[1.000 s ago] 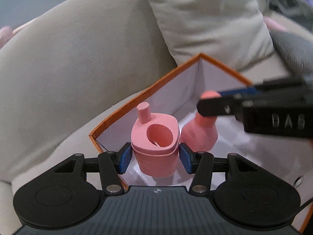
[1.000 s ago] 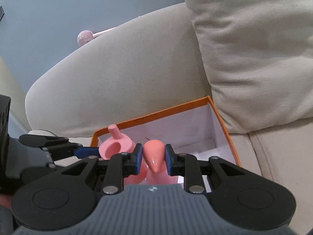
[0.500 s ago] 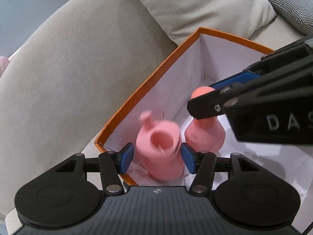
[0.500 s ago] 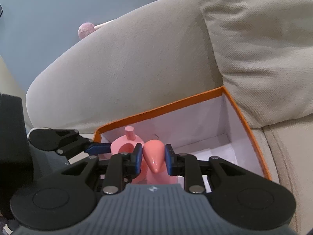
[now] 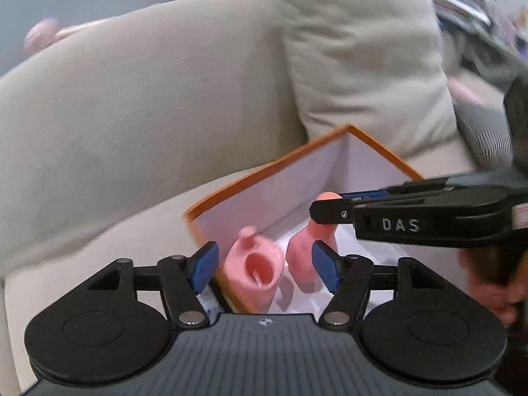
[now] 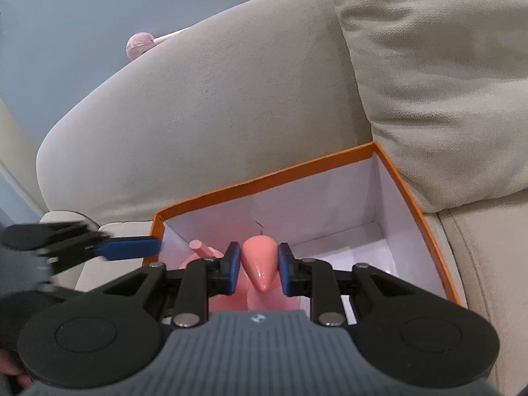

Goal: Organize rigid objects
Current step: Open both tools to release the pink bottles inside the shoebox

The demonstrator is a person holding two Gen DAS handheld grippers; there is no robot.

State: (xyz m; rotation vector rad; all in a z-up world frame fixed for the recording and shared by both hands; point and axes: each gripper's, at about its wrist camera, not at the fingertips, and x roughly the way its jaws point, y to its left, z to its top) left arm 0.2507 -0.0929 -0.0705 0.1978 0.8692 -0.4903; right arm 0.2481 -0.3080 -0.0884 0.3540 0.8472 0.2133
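Now both pink pieces sit inside the orange-rimmed box (image 6: 425, 227) on the sofa. The left gripper (image 5: 264, 265) is opening, its pads clear of the squat pink pot (image 5: 255, 272). The right gripper (image 6: 259, 264) stays clamped on the pink bottle's neck (image 6: 260, 260); releasing it seems next. Its finger reads "DAS" (image 5: 400, 224).

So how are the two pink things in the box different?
The pink pot is squat, with a round open mouth and a small peg on top; the pink bottle is taller and narrows to a rounded tip. The pot sits free in the box, as the left gripper is opening with its pads clear of it; the bottle is pinched at the tip by the right gripper. Both are glossy pink and stand in the same corner of the box.
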